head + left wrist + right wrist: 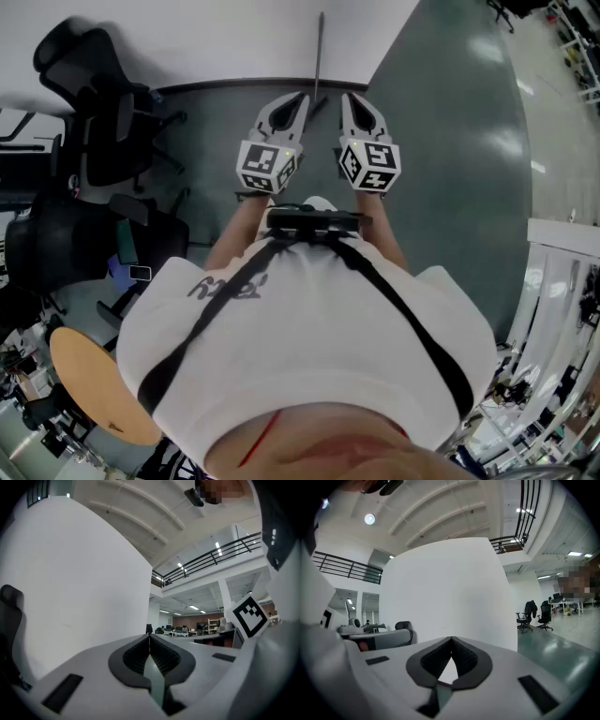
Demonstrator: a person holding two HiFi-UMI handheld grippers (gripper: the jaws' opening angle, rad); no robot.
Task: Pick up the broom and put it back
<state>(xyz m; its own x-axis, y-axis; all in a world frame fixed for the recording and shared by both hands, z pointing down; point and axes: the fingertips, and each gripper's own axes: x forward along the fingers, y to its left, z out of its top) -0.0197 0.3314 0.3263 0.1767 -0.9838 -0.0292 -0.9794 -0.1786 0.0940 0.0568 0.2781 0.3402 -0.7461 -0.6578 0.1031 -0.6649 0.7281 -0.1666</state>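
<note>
Both pairs of jaws are closed and empty. Head view: the left gripper [301, 97] and right gripper [350, 97] are held level, side by side, facing a white wall [216, 37]. The broom handle [320, 52] leans upright on that wall, just beyond their tips. Left gripper view: tips meet, with the wall ahead. Right gripper view: tips meet, with office chairs [534, 615] far right.

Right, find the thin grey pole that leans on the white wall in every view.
Head view: the pole stands top centre, just beyond the tips of the left gripper and the right gripper.
Left gripper view: not in it.
Right gripper view: not in it.
Shared landmark: the white wall, straight ahead of both grippers.
</note>
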